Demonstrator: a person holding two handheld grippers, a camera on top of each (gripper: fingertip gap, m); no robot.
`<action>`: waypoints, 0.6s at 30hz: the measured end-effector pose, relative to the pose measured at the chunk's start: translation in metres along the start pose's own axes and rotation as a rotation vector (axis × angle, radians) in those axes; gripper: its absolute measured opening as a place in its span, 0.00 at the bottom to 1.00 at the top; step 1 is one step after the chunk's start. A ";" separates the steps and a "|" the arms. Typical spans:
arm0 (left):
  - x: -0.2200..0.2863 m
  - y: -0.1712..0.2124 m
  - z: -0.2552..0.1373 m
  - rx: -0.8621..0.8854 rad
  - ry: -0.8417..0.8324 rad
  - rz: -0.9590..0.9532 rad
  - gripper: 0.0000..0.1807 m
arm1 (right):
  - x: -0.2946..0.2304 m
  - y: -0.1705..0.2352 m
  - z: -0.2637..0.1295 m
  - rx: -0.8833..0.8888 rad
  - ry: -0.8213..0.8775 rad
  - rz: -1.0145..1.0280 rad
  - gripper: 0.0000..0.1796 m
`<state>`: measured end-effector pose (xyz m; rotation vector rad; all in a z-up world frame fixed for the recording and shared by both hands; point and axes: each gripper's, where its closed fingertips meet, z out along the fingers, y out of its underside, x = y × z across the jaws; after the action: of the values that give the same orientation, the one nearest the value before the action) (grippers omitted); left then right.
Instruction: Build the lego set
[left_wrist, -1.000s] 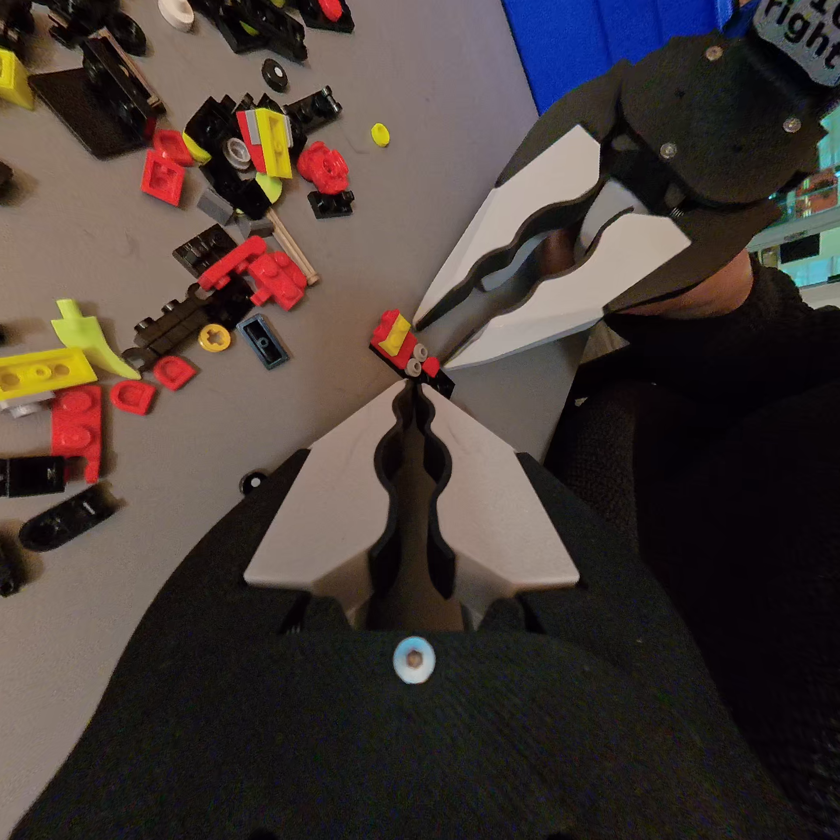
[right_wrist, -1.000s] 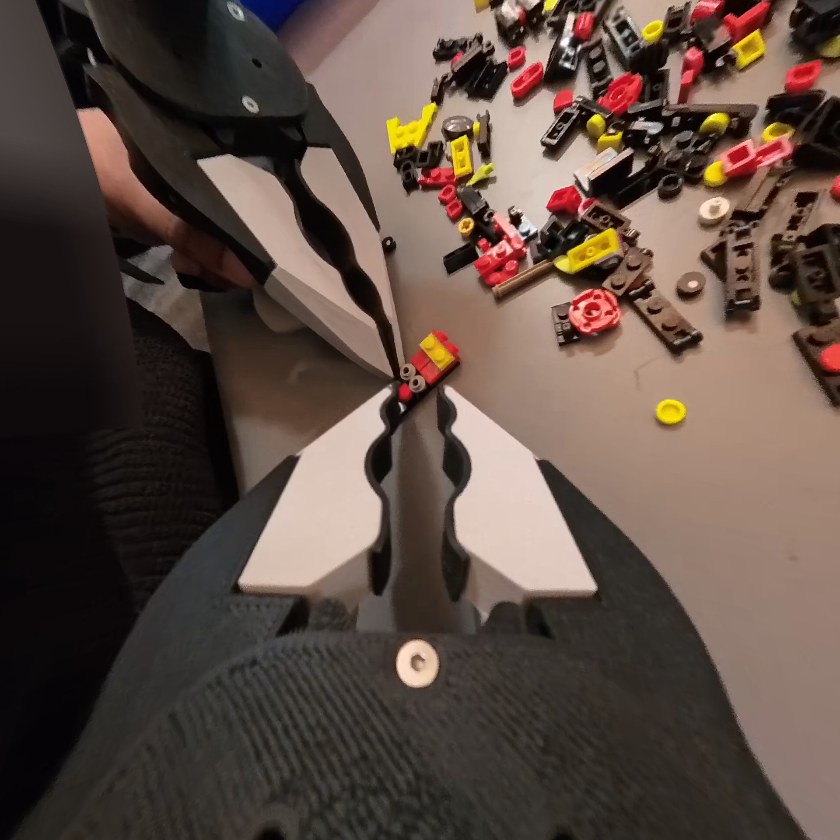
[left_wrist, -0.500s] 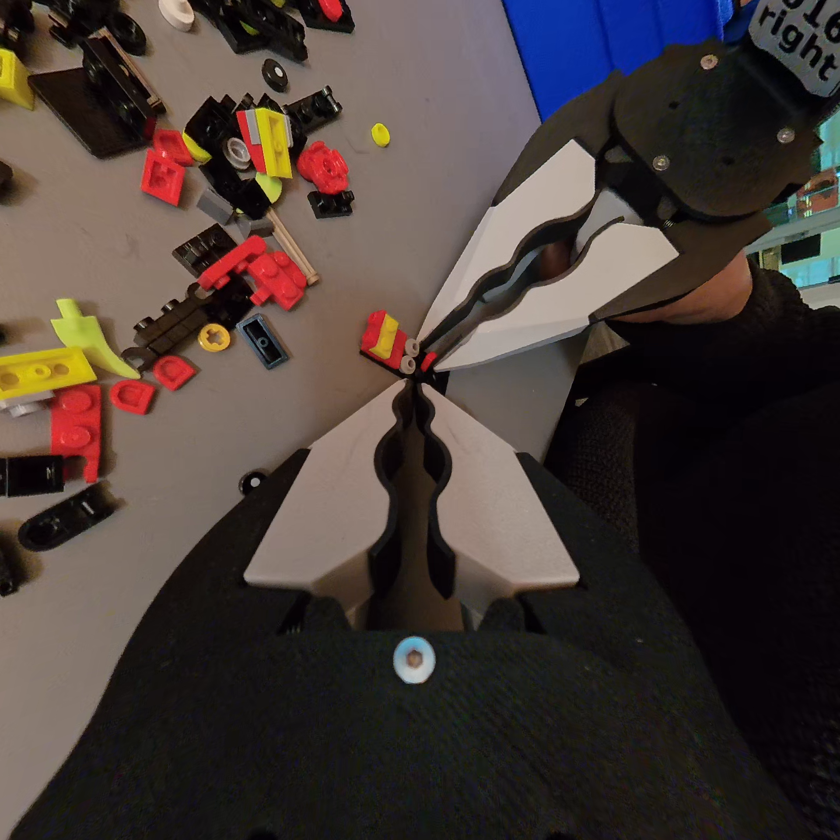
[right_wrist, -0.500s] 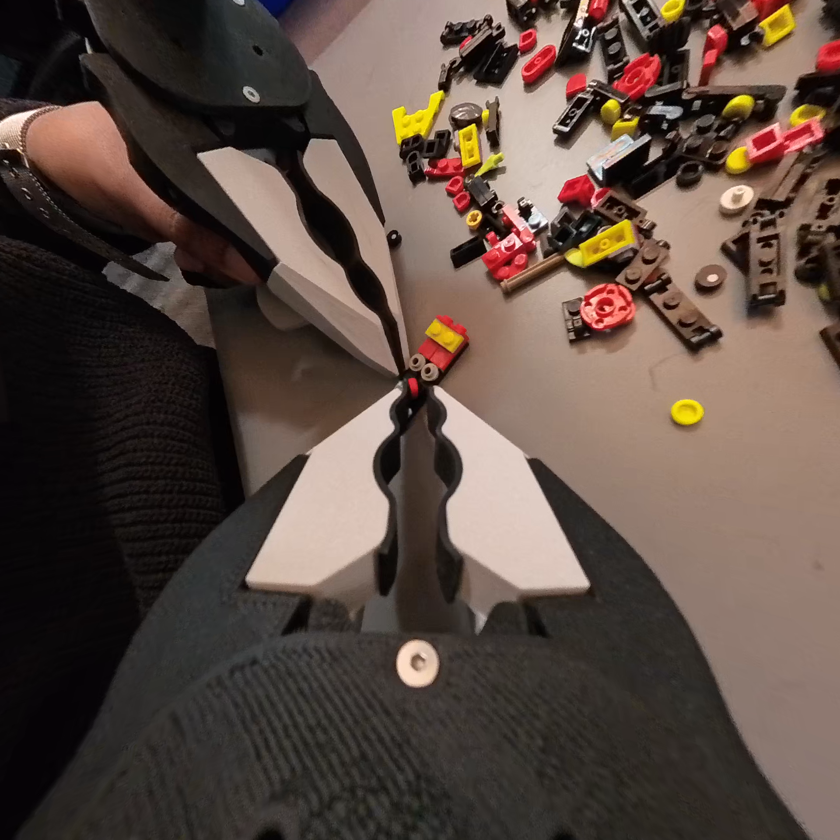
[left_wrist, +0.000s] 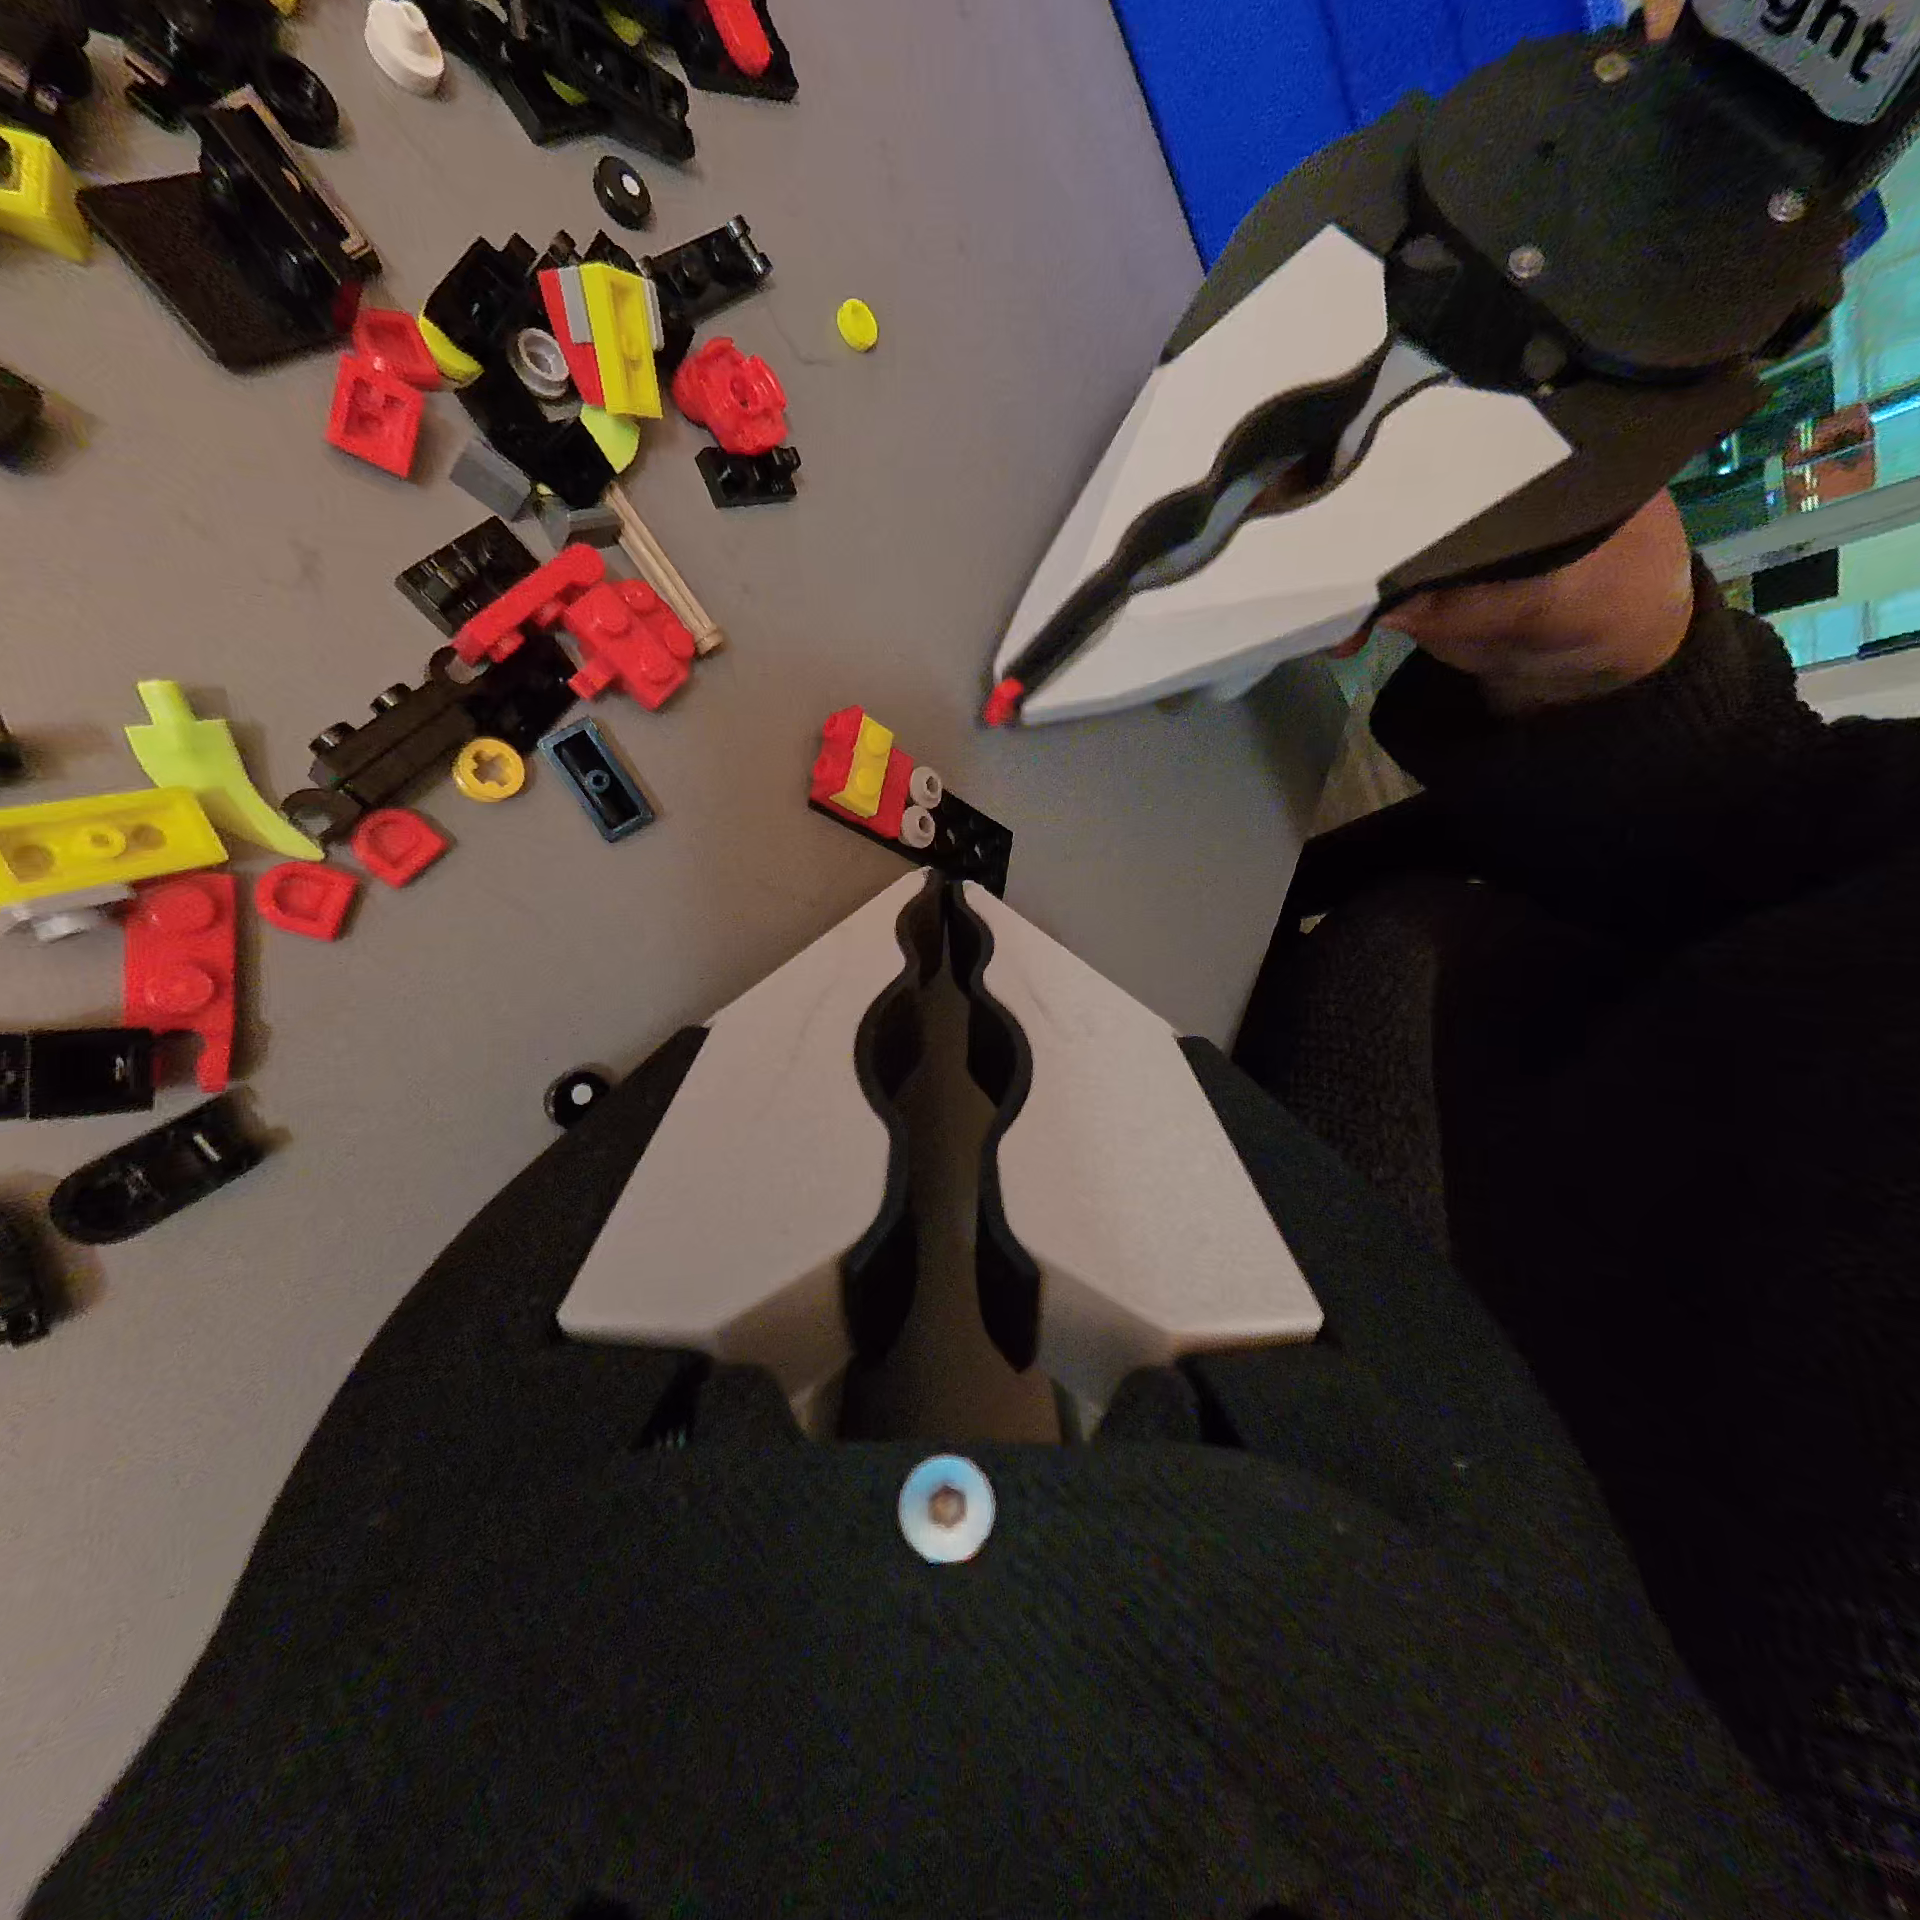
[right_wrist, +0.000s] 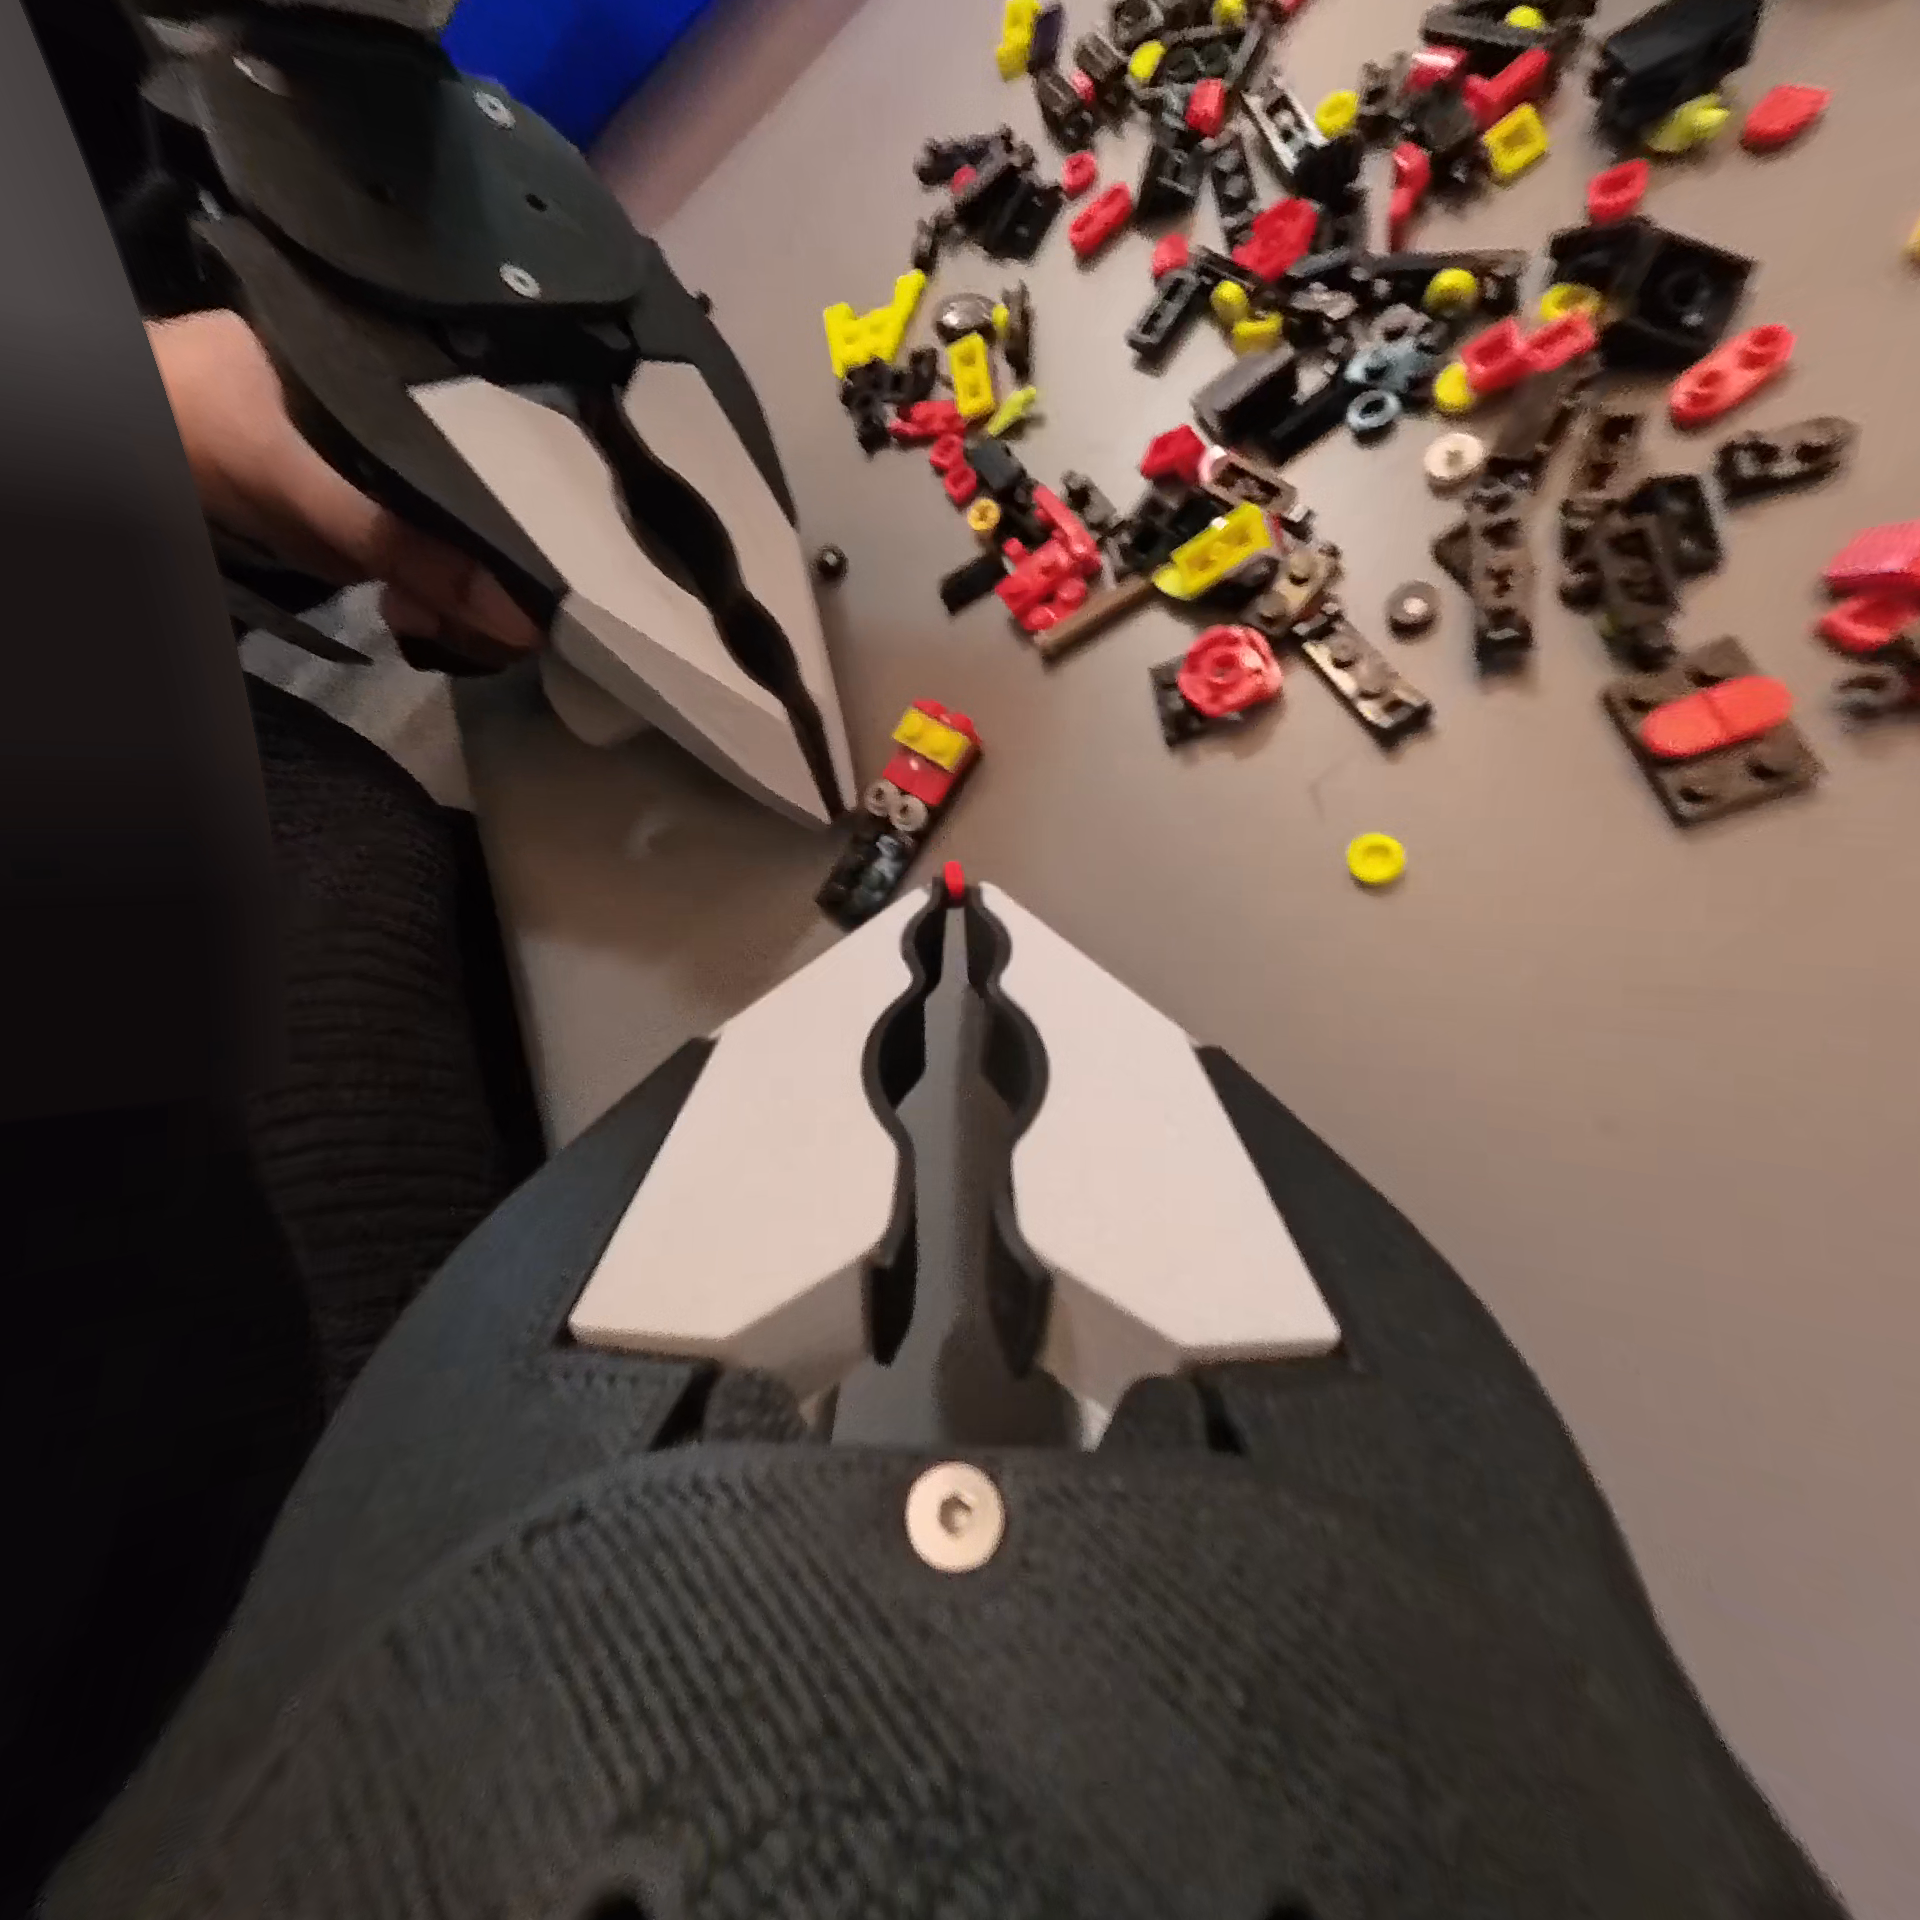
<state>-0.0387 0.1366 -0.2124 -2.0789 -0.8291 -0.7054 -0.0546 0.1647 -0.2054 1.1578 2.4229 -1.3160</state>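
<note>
A small lego assembly (left_wrist: 894, 790) has a black plate with red and yellow bricks and two grey studs on it. My left gripper (left_wrist: 943, 883) is shut on the near edge of its black plate, just over the grey table near the table's edge. In the right wrist view the assembly (right_wrist: 920, 769) sits at the left gripper's tip (right_wrist: 836, 812). My right gripper (right_wrist: 951, 896) is shut on a tiny red piece (right_wrist: 949, 881) and is apart from the assembly. It also shows in the left wrist view (left_wrist: 1006, 709), with the red piece (left_wrist: 1000, 702) at its tip.
Several loose red, yellow and black pieces (left_wrist: 540, 436) are scattered over the grey table (left_wrist: 935, 260), also in the right wrist view (right_wrist: 1351, 416). A yellow round tile (right_wrist: 1376, 859) lies alone. The person's dark sleeve (left_wrist: 1610, 883) is beyond the table edge. A blue panel (left_wrist: 1278, 94) stands behind.
My right gripper closed on the tiny red piece at the assembly's plate, then drew back with it. The left gripper kept hold of the assembly and stayed nearly still.
</note>
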 end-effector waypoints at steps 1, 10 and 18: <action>0.000 0.000 0.000 0.001 0.001 0.002 0.00 | 0.004 0.003 -0.002 -0.019 0.021 -0.009 0.01; 0.005 0.001 0.000 0.002 0.027 0.007 0.00 | 0.031 0.001 -0.009 -0.054 0.295 -0.204 0.10; 0.005 0.000 -0.002 0.009 0.037 0.001 0.00 | 0.028 0.002 -0.011 -0.080 0.320 -0.268 0.08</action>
<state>-0.0361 0.1363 -0.2080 -2.0520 -0.8097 -0.7357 -0.0702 0.1891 -0.2131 1.1288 2.9183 -1.1589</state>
